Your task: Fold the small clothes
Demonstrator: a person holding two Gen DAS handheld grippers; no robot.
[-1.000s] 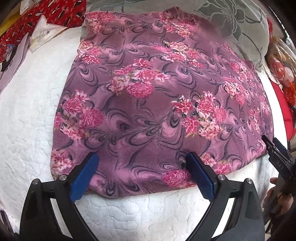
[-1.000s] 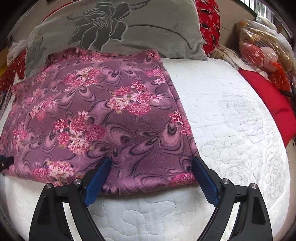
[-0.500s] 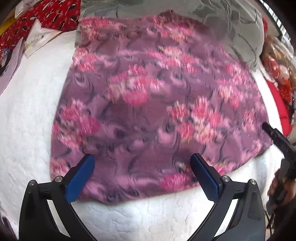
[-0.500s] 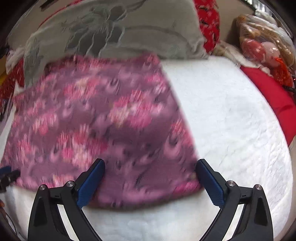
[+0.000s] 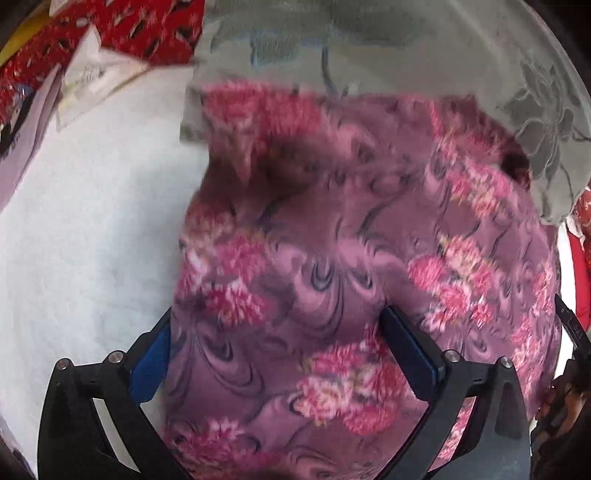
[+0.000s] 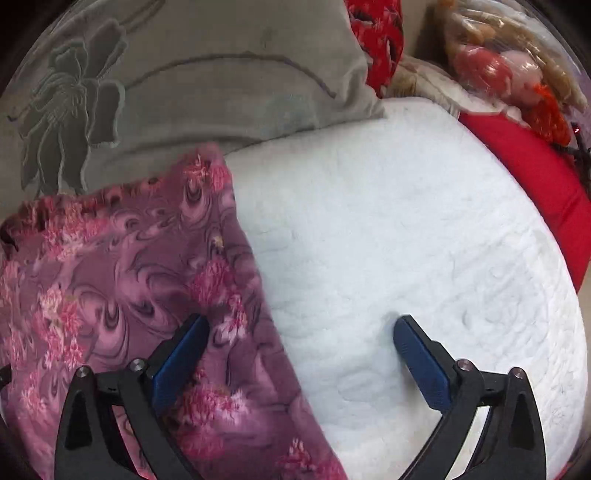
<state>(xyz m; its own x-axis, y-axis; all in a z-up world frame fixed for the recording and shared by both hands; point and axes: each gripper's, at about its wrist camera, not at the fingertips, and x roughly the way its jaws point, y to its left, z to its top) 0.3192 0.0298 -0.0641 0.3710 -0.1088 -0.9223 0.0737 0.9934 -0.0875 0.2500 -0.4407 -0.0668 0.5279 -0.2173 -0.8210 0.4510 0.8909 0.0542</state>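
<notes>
A purple cloth with pink flowers (image 5: 332,240) lies flat on the white quilted bed (image 5: 85,229). My left gripper (image 5: 280,343) stands open over its near left part. Its left pad sits at the cloth's left edge and its right pad over the fabric. My right gripper (image 6: 301,339) is open too and straddles the right edge of the cloth (image 6: 122,280), left finger above fabric, right finger above bare quilt (image 6: 406,240). In the left wrist view the right gripper's tip (image 5: 572,332) and a hand (image 5: 561,398) show at the far right. Both views are blurred.
A grey pillow with a flower pattern (image 6: 207,85) lies behind the cloth. Red patterned fabric (image 5: 122,26) and papers (image 5: 92,81) lie at the back left. A red cushion (image 6: 535,177) and bagged toys (image 6: 509,62) line the right side.
Both grippers have moved forward over the cloth, so its near edge has dropped below the fingertips. The left one has shifted toward the cloth's left edge, the right one toward its right edge.
</notes>
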